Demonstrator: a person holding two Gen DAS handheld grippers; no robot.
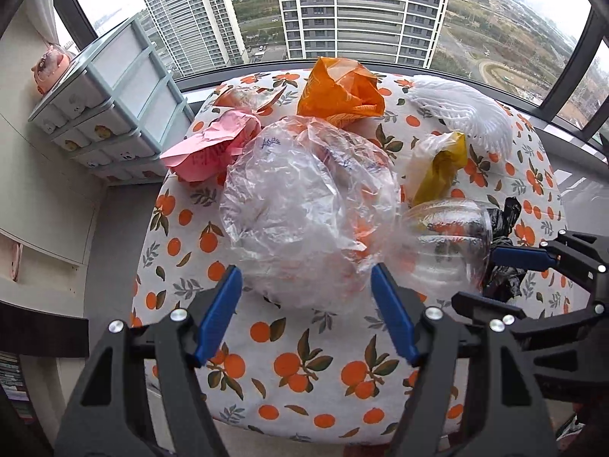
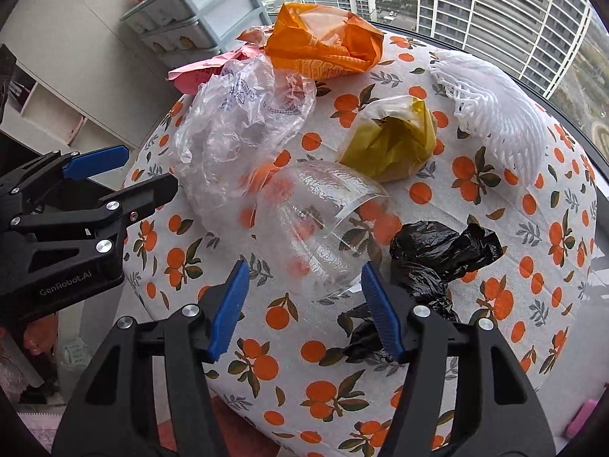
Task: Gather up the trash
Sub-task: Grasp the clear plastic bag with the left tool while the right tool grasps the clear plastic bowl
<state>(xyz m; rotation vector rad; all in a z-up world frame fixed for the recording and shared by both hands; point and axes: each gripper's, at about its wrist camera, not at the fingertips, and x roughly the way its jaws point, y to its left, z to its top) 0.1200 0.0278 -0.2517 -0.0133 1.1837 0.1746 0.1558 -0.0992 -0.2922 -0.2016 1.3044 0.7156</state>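
Trash lies on a table with an orange-print cloth (image 1: pixel 297 373). A crumpled clear plastic bag (image 1: pixel 304 205) sits just ahead of my open left gripper (image 1: pixel 306 278), between its blue pads. A clear plastic cup (image 2: pixel 323 224) lies on its side just ahead of my open right gripper (image 2: pixel 304 278). The cup also shows in the left wrist view (image 1: pixel 449 243). A black bag (image 2: pixel 437 255) lies by the right finger. Farther back are a yellow bag (image 2: pixel 392 141), an orange bag (image 2: pixel 323 45), white foam netting (image 2: pixel 498 114) and pink paper (image 1: pixel 209 148). Both grippers are empty.
A grey-blue drawer unit (image 1: pixel 114 95) stands left of the table, with a pink figure (image 1: pixel 51 66) on top. A large window with tower blocks outside runs behind the table. White shelving (image 1: pixel 38 190) is at the left.
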